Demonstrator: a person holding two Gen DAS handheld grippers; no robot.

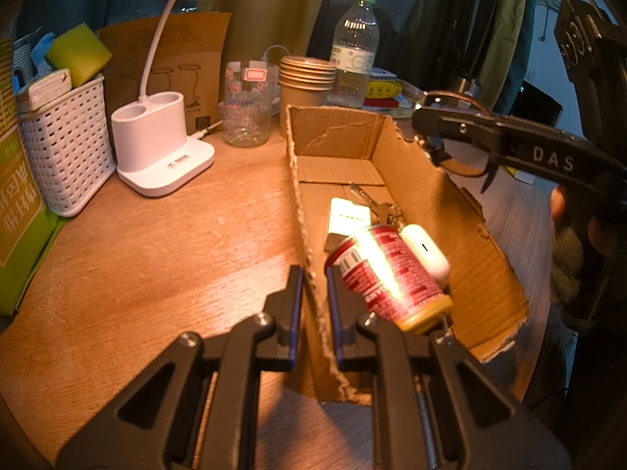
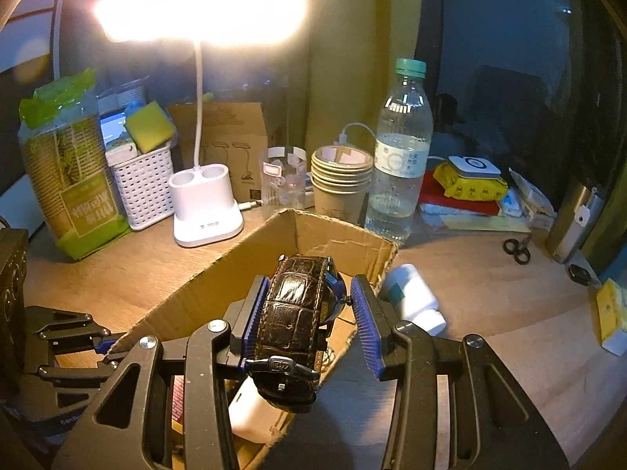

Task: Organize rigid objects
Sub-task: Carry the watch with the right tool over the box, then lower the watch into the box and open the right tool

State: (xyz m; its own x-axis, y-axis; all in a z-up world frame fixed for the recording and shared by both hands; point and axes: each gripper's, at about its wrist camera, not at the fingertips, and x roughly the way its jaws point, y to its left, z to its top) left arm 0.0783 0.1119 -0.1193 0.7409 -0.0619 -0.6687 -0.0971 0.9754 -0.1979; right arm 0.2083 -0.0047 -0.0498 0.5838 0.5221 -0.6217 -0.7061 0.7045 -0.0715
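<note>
While the watch (image 2: 298, 313) sits between the right gripper's (image 2: 309, 313) blue pads, band against the left pad and case at the right one, it hangs over the cardboard box (image 2: 219, 274). Grip looks closed on the watch. Left gripper (image 1: 313, 305) is clamped on the box's near wall, pads either side of the cardboard. Inside the box: red can (image 1: 388, 274) on its side, white earbud case (image 1: 427, 250) touching it, keys (image 1: 372, 199), small white block (image 1: 347, 217). White pill bottle (image 2: 411, 297) lies on the table (image 2: 490, 293) just beside the box. Desk lamp (image 2: 205, 203) and water bottle (image 2: 403, 156) stand behind.
</note>
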